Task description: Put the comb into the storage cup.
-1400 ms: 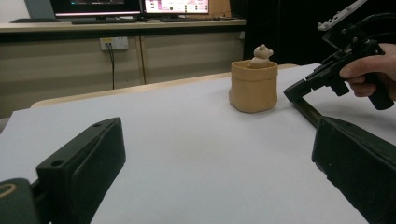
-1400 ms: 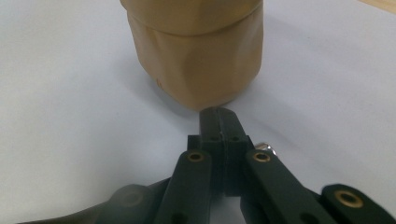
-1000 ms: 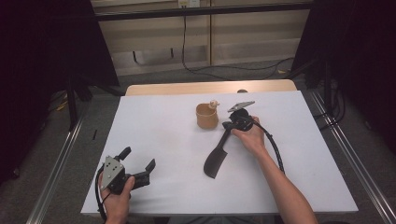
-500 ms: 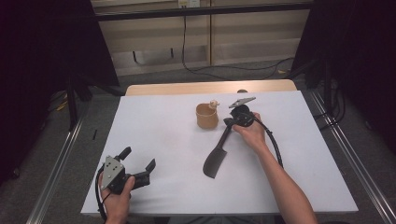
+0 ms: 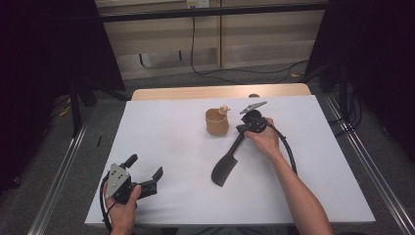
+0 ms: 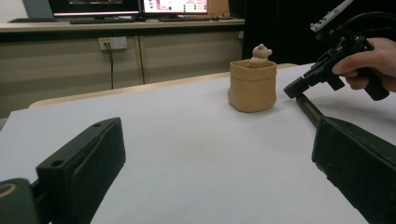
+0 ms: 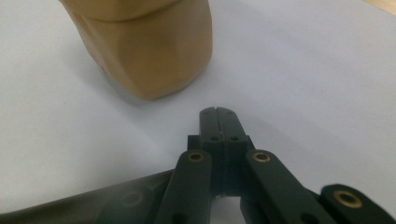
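A tan cup [image 5: 217,122] with a small bear figure [image 5: 224,108] in it stands at the table's middle back. A black spatula [image 5: 225,169] lies flat to its right, blade toward me. My right gripper [image 5: 241,129] is shut just over the handle's far end, with its tips pressed together [image 7: 217,112] and nothing showing between them. The cup [image 7: 144,46] is close ahead of it, and the spatula [image 7: 93,205] is a dark blur underneath. My left gripper [image 5: 144,165] rests open near the front left, facing the cup [image 6: 252,86] and the right gripper [image 6: 292,88].
The white table [image 5: 166,132] has a wooden strip along its far edge. Metal rails run along the floor on both sides. Cables cross the floor behind, and a desk with monitors [image 6: 140,7] stands at the back.
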{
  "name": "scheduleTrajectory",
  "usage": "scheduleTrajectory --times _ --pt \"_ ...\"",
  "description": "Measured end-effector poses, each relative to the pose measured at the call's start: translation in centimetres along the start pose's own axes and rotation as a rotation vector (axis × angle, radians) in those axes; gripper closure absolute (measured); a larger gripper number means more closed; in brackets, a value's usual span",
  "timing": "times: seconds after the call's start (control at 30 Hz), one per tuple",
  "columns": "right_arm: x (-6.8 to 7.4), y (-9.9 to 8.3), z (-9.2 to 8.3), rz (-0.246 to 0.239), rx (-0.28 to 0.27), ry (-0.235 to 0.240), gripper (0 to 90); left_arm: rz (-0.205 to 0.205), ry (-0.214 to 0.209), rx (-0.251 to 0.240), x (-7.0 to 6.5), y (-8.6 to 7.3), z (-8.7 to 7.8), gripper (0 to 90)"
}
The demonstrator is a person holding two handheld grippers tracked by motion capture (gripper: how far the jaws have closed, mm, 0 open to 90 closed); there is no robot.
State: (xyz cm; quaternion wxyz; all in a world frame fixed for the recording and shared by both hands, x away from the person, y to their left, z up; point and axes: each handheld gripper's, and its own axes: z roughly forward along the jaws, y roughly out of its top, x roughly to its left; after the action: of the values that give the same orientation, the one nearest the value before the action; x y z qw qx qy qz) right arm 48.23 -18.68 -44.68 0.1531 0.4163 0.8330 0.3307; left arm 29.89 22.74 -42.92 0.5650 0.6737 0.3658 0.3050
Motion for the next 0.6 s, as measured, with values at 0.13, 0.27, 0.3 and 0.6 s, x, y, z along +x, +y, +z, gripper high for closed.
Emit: scheduleTrajectory --times 0.13,0.27,0.3,0.6 --pt "-0.09 -0.13 0.0 0.004 -0.002 0.004 90.0 -0.002 -0.002 -0.003 -0.02 0.02 -0.03 2.8" --pt "-0.04 -0.16 -0.23 -0.008 0.004 0.005 90.0 -0.001 -0.002 0.0 0.01 0.0 0.01 2.8" --pt "-0.06 -0.2 -0.26 -0.01 0.003 0.005 90.0 0.0 -0.001 0.0 0.0 0.0 0.01 2.8" --pt "-0.29 -0.6 -0.86 -0.005 -0.004 0.003 90.0 -0.005 -0.005 -0.003 -0.09 0.0 0.07 2.8"
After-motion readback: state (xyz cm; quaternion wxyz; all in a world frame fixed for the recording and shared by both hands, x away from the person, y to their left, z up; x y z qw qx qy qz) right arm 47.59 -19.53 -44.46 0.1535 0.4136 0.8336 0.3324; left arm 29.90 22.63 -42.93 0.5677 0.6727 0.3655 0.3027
